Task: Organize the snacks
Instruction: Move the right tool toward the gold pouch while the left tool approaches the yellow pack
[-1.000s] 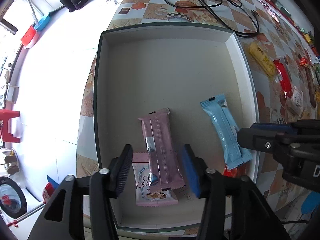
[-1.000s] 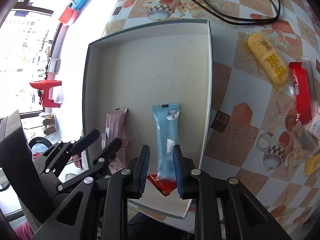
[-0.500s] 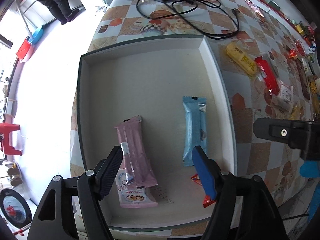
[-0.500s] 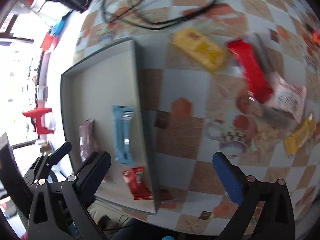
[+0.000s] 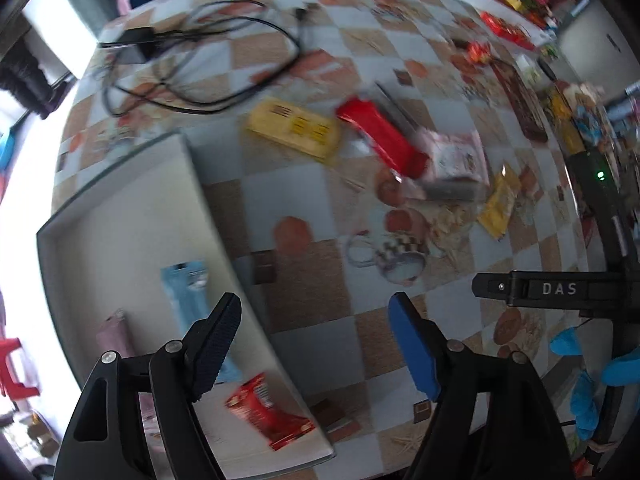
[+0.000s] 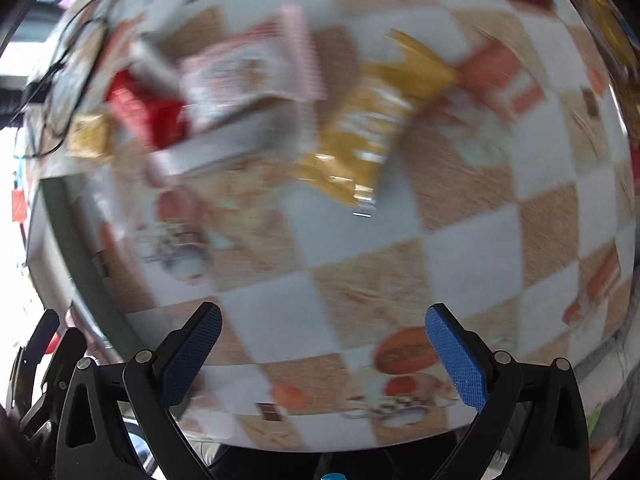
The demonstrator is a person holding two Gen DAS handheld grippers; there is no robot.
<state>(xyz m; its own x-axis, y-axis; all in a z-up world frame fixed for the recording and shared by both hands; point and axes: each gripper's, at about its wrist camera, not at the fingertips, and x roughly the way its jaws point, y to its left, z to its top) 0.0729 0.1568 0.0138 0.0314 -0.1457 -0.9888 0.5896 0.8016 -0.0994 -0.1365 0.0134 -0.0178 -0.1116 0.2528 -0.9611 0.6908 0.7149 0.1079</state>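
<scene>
1. over the checkered table (image 5: 460, 12), the left gripper (image 5: 316, 340), jaws just widened and empty, straddles the tray (image 5: 192, 184) rim; blue wrapper (image 5: 188, 296) and red packet (image 5: 268, 408) lie inside.
2. right gripper (image 6: 324, 354) gapes wide, empty; a blurred yellow packet (image 6: 372, 128) lies well ahead.
3. black cable (image 5: 200, 68) lies at the far edge.
4. "das" marks the other gripper.

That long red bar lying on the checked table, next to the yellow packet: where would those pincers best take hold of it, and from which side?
Probably from above, across the middle of the red bar. It lies flat and is long and narrow, so the fingers would straddle its short width. Its lower end touches the pink-and-white packet, so keep clear of that end.
</scene>
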